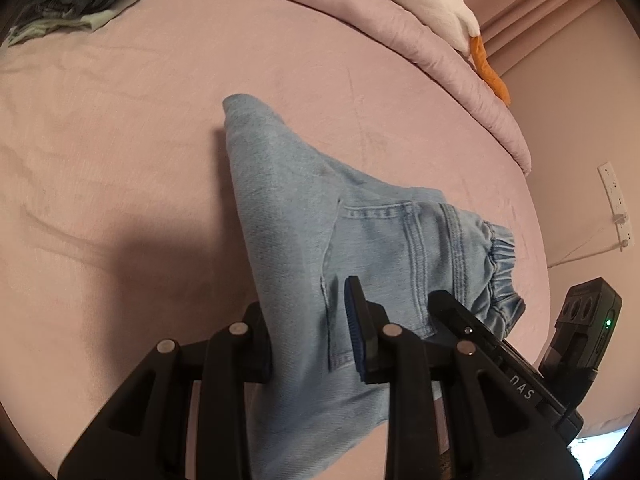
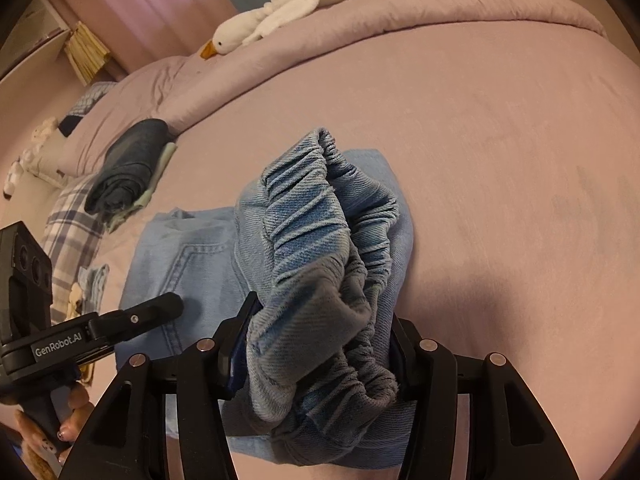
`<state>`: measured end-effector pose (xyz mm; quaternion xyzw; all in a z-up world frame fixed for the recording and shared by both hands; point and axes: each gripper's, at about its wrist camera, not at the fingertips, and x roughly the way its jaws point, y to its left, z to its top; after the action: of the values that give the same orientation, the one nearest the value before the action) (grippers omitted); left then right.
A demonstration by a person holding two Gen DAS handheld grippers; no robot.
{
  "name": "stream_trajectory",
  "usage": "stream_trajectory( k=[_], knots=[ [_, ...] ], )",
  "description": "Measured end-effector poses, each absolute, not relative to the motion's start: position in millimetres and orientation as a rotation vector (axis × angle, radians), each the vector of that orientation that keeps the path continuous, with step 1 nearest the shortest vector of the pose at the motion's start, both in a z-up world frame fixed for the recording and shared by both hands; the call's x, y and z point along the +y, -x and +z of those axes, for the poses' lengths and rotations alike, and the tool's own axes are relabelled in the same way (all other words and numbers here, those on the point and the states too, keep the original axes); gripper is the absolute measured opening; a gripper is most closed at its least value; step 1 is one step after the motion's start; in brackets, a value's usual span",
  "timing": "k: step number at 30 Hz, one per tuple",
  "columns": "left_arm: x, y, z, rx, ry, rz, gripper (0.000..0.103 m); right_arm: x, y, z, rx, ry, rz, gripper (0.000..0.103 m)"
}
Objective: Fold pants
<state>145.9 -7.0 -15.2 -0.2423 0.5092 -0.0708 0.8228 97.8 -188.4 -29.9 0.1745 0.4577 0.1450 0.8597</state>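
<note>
Both claws grip the pants. From the left wrist view, the left gripper [image 1: 312, 336] is clamped on a fold of the light denim pants [image 1: 320, 232] near the back pocket, cloth pinched between its pads. Beyond the jaws the garment slopes down to the pink bed sheet [image 1: 140, 140], a folded corner standing up, likely because the held edge is being laid over the rest.

From the right wrist view, the right gripper [image 2: 320, 348] is closed on the bunched elastic waistband [image 2: 320, 216], its jaws set wider for the thick gathers. Under it, more denim lies flat on the sheet. Holding two points probably keeps the edge level while it is set down.
</note>
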Motion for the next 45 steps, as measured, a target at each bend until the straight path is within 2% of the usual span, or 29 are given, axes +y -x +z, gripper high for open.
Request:
stream_trajectory(
  k=[3,6,8,18,24,28,35,40,45],
  knots=[
    [-5,-146,-23,1.099,0.487,-0.107,0.029,-191,-98,-33,0.973,-0.362,0.292,0.059],
    [-3,-143,-32,1.098,0.47,-0.093,0.036,-191,-98,-37,0.986,-0.337,0.273,0.064],
    [0,-142,-37,1.105,0.486,-0.093,0.045,-191,-97,-40,0.986,-0.323,0.256,0.069],
    [-2,-119,-39,1.087,0.424,-0.062,0.062,-194,-86,-39,0.985,-0.268,0.18,0.082],
    [-6,-101,-43,1.063,0.413,-0.038,0.07,-203,-66,-43,0.975,-0.29,0.162,0.084],
    [-14,-85,-41,1.066,0.342,-0.024,0.081,-210,-51,-43,0.97,-0.336,0.139,0.084],
    [-5,-54,-28,1.04,0.411,-0.022,0.083,-217,-31,-36,0.975,-0.404,0.128,0.085],
    [-12,-35,-1,0.983,0.342,-0.017,0.085,-217,-17,-21,0.941,-0.355,0.087,0.085],
    [-17,-12,29,0.89,0.298,-0.003,0.1,-224,-1,4,0.85,-0.358,0.079,0.085]
  ],
)
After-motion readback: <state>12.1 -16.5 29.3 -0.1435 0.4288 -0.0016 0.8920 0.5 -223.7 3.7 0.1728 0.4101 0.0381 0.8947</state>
